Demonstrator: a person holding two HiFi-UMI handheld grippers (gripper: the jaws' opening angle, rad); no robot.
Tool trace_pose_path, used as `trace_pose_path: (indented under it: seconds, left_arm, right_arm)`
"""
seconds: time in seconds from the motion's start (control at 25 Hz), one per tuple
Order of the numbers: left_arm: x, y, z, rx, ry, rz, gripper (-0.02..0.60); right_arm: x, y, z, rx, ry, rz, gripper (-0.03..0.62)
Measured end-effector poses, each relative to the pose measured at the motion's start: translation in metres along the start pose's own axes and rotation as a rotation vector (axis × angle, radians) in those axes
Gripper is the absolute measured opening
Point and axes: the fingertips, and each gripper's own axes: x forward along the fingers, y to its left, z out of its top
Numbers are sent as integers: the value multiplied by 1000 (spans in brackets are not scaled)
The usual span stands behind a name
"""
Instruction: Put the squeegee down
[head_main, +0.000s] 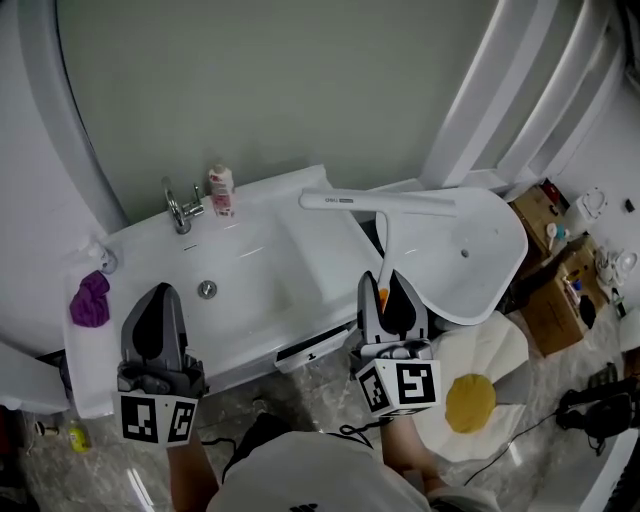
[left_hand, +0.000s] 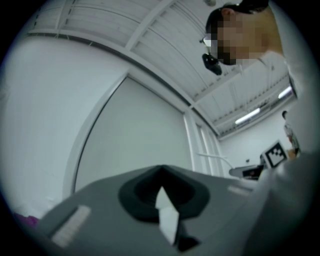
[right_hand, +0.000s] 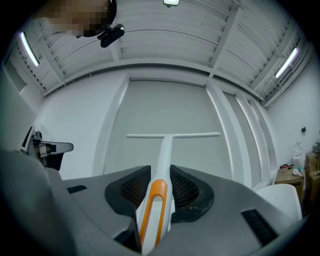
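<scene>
The squeegee (head_main: 384, 240) is clenched in the right tool (head_main: 392, 282). The jaws press on either side of its orange-and-white handle, and the blade crosses at 12 o'clock from the tool. In the right gripper view the squeegee (right_hand: 165, 150) is tilted upward, against a grey-green wall panel (right_hand: 165, 115).

In the head view the blade overlaps the back right corner of the white table (head_main: 300, 260). Contact between them cannot be determined. A white chair seat (head_main: 470, 260) lies just beside the handle at 3 o'clock.

On the table:
- tap (head_main: 180, 210), at 9 o'clock from the blade
- small bottle (head_main: 221, 190), just beside the tap
- basin drain (head_main: 207, 289), nearer the person
- purple cloth (head_main: 90, 300), at the left edge

The left tool (head_main: 160, 292) is over the table front with its jaws together and empty.

Cardboard boxes (head_main: 545, 300) are on the floor at 3 o'clock. An egg-shaped rug (head_main: 470, 400) lies at 5 o'clock.
</scene>
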Motion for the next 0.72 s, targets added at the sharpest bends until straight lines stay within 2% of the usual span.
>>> trace_pose_path:
  seconds: [0.44, 0.72]
  left_arm:
    - [46, 63, -18, -17, 4, -60, 6]
    - [76, 76, -37, -40, 16, -126, 6]
  right_arm:
    - [58, 27, -15, 6, -2, -58, 120]
    - [79, 31, -35, 17, 44, -86, 118]
